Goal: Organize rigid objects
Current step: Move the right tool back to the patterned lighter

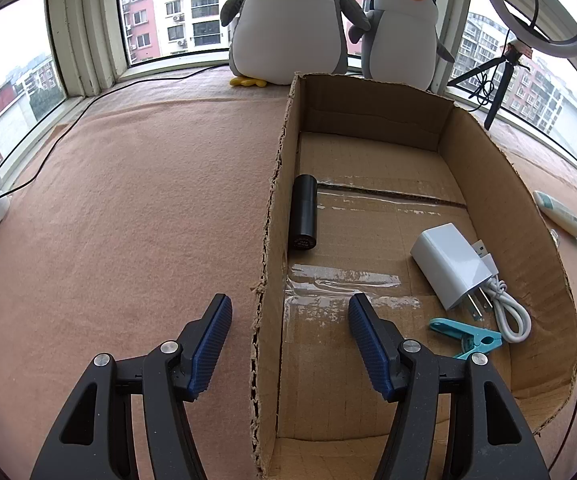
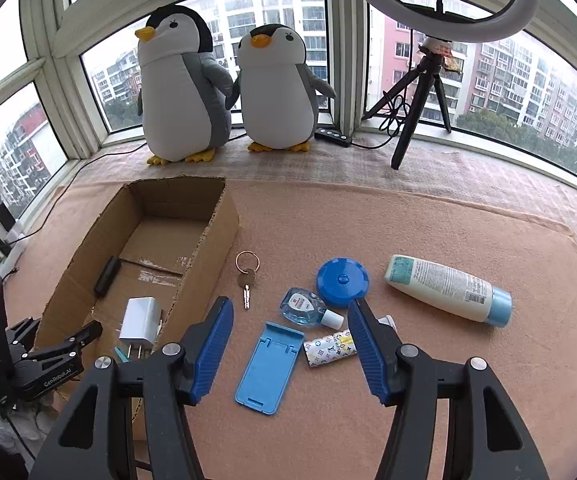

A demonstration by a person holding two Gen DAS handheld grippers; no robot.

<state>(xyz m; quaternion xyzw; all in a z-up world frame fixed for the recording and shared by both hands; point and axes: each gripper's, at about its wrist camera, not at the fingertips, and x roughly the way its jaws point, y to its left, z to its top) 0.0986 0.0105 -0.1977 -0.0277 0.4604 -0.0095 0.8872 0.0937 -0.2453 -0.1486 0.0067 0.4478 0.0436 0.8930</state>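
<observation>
A cardboard box [image 1: 500,184] holds a black cylinder [image 1: 304,211], a white charger with cable [image 1: 450,264] and a teal clip [image 1: 470,338]. My left gripper [image 1: 290,316] is open, straddling the box's left wall, nothing between its fingers. In the right wrist view the box [image 2: 224,216] lies left, and my right gripper [image 2: 290,318] hangs open above a blue phone stand [image 2: 270,364]. Around it lie a small eye-drop bottle [image 2: 306,308], a patterned tube [image 2: 330,350], a blue round case [image 2: 342,282], a key on a ring [image 2: 246,280] and a lotion bottle [image 2: 448,288].
Two plush penguins [image 2: 186,84] [image 2: 276,88] sit at the window. A ring light on a tripod [image 2: 424,92] stands at the back right. Cables run along the left edge of the pink cloth [image 1: 128,200]. The left gripper's body [image 2: 40,360] shows at the box's near end.
</observation>
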